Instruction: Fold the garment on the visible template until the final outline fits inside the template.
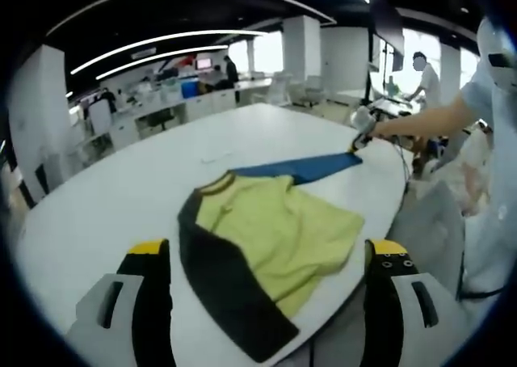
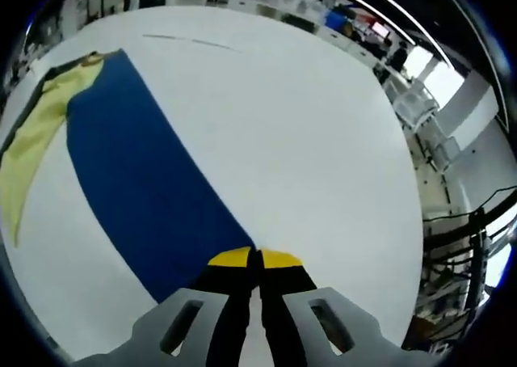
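Jaws of the left gripper (image 1: 266,254) stand wide apart with nothing between them, their yellow tips rising at about seven and five o'clock in the left gripper view, while the right gripper (image 2: 256,259) has its yellow-tipped jaws pressed together at the corner of the blue template (image 2: 141,181), seemingly pinching its edge. That template is a flat, smooth, long blue sheet with straight sides, running from the closed jaws toward eleven o'clock in the right gripper view. On its far end lies the garment (image 1: 279,229), a soft yellow-green shirt with dark sleeves and a dark collar band, rumpled and spread loosely, one dark sleeve stretching toward six o'clock in the left gripper view near the table's edge. Both rest on a big, glossy white table (image 1: 129,181) with a rounded rim. Around it is an open office with long ceiling light strips, white desks, chairs and pillars; a person (image 1: 424,80) stands at two o'clock.
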